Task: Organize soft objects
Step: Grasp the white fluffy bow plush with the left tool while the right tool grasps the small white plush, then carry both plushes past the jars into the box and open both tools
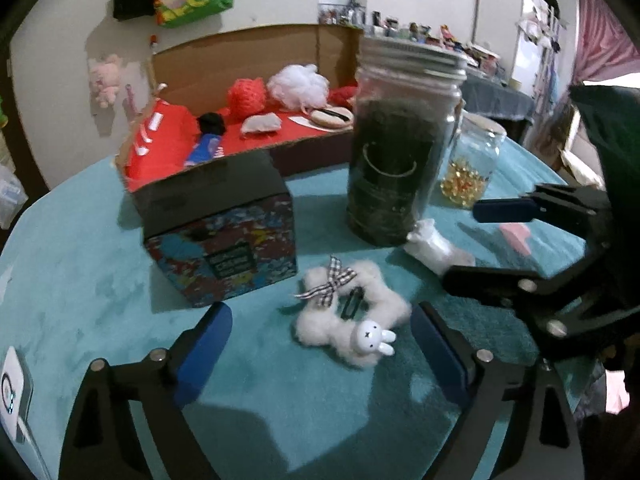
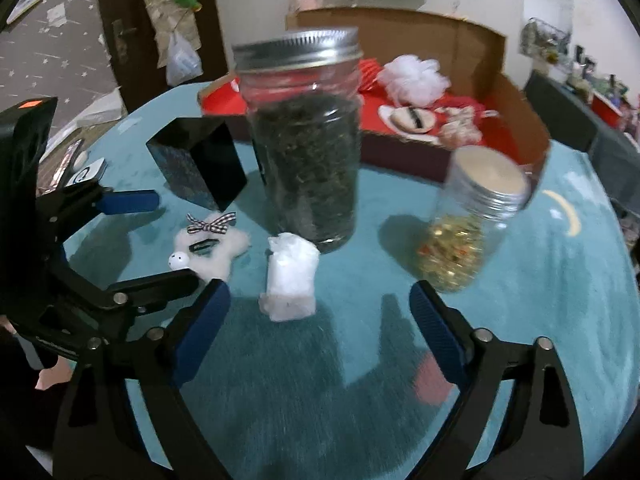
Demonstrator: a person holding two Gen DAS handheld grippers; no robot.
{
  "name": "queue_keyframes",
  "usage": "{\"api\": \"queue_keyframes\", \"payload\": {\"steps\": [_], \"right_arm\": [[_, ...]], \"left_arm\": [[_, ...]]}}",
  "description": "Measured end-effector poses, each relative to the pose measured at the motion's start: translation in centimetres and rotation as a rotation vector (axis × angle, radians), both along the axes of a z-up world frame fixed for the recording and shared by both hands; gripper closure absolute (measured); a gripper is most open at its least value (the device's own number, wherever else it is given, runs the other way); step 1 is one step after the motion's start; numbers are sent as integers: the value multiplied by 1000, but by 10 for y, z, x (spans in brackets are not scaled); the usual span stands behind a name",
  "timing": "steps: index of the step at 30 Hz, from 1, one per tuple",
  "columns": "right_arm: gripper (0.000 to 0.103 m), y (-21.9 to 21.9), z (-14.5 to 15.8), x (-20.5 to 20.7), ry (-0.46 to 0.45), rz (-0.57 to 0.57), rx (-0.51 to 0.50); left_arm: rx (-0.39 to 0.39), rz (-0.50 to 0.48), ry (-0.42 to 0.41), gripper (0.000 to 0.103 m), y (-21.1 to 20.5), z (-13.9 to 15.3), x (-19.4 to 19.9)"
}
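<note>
Left gripper [image 1: 322,338]: wide open, straddling fluffy white rabbit-charm hair clip [image 1: 352,316] on teal counter [image 1: 100,288].
Right gripper [image 2: 320,316]: open, empty, near crumpled white plastic pouch [image 2: 290,282].

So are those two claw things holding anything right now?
No. The left gripper fingers straddle the fluffy bunny hair clip untouched; the right gripper is empty.

On the desk [image 1: 100,280] stood two jars: a tall jar [image 2: 304,152] of dark leaves and a small jar [image 2: 468,232] of gold bits. There was one patterned box [image 1: 224,248], one cardboard tray [image 1: 280,80], one fluffy white hair clip [image 1: 352,320] and one white pouch [image 2: 290,280]. The tray held one white mesh puff [image 1: 298,84].
</note>
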State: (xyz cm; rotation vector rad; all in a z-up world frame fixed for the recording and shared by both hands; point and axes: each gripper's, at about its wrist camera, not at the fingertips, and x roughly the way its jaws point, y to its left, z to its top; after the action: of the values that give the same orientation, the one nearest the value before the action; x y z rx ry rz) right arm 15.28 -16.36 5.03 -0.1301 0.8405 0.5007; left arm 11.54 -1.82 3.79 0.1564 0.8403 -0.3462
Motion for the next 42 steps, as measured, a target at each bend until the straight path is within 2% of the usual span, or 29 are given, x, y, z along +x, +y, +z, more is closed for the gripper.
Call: {"api": "queue_keyframes", "payload": {"steps": [2, 4, 6, 7, 8, 9, 13, 16, 25, 34, 42], "right_arm": [[28, 1, -5, 8, 26, 12, -4], [49, 2, -10, 12, 49, 32, -2], [54, 4, -13, 14, 64, 57, 2], [67, 5, -13, 12, 56, 65, -1], [77, 6, -12, 10, 51, 78, 2], [82, 6, -12, 9, 53, 96, 15], [85, 4, -7, 0, 27, 94, 38], [85, -2, 2, -6, 13, 70, 53], [85, -9, 26, -21, -41, 43, 57], [85, -9, 25, -23, -32, 37, 64], [85, -20, 20, -26, -16, 11, 64]], "left_arm": [[13, -23, 10, 24, -4, -4, 1], [18, -51, 27, 30, -8, -8, 2], [2, -74, 20, 44, -8, -6, 0], [-8, -86, 18, 51, -8, -6, -1], [-9, -87, 17, 51, -8, -5, -2], [-8, -87, 16, 52, -9, -5, -2], [-27, -86, 12, 55, -8, 0, -6], [-78, -104, 16, 55, -8, 8, -8], [-123, -142, -43, 55, -12, 30, -13], [-137, -137, -37, 55, -7, 29, -13], [-162, -89, -23, 55, 20, 28, -21]]}}
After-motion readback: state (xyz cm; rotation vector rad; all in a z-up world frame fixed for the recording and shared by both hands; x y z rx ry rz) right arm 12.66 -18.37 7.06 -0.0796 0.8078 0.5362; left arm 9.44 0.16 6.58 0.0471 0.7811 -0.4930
